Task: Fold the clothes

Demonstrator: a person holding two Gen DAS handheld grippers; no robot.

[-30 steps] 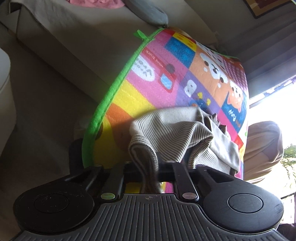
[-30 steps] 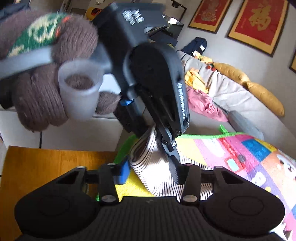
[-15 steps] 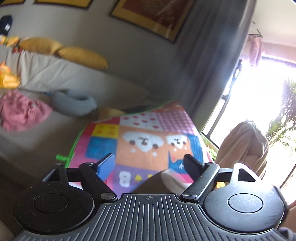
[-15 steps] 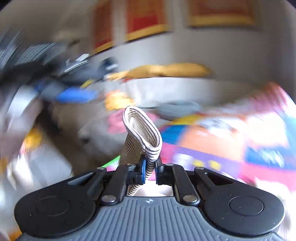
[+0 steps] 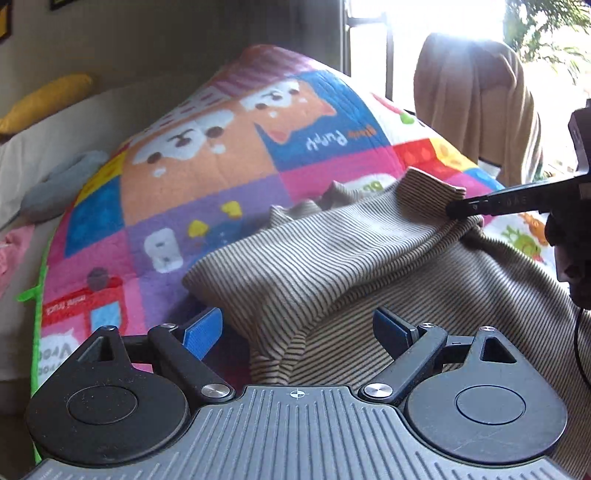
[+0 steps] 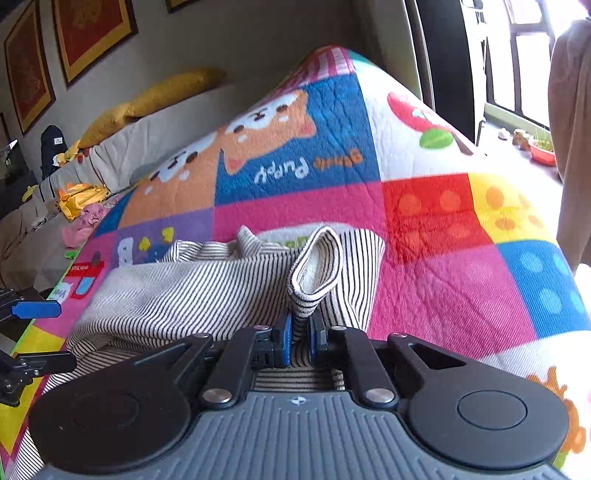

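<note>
A striped beige garment [image 5: 332, 266] lies bunched on a colourful cartoon play mat [image 5: 207, 162]. My left gripper [image 5: 297, 332] is open, its blue-padded fingers apart on either side of a fold of the garment, not gripping it. My right gripper [image 6: 300, 334] is shut on a folded edge of the striped garment [image 6: 314, 273] and holds it raised off the mat [image 6: 443, 229]. The right gripper's fingers [image 5: 498, 205] show in the left wrist view at the right, pinching the garment's edge. The left gripper's blue pad [image 6: 37, 309] shows at the left edge of the right wrist view.
A grey sofa [image 6: 155, 125] with yellow cushions [image 6: 173, 88] and loose clothes [image 6: 85, 206] runs behind the mat. A beige cloth-draped chair [image 5: 476, 99] stands by the bright window. Framed pictures [image 6: 92, 29] hang on the wall.
My left gripper has let go of the striped garment and opened. My right gripper has closed on the garment's edge and carried it rightwards across the mat.
</note>
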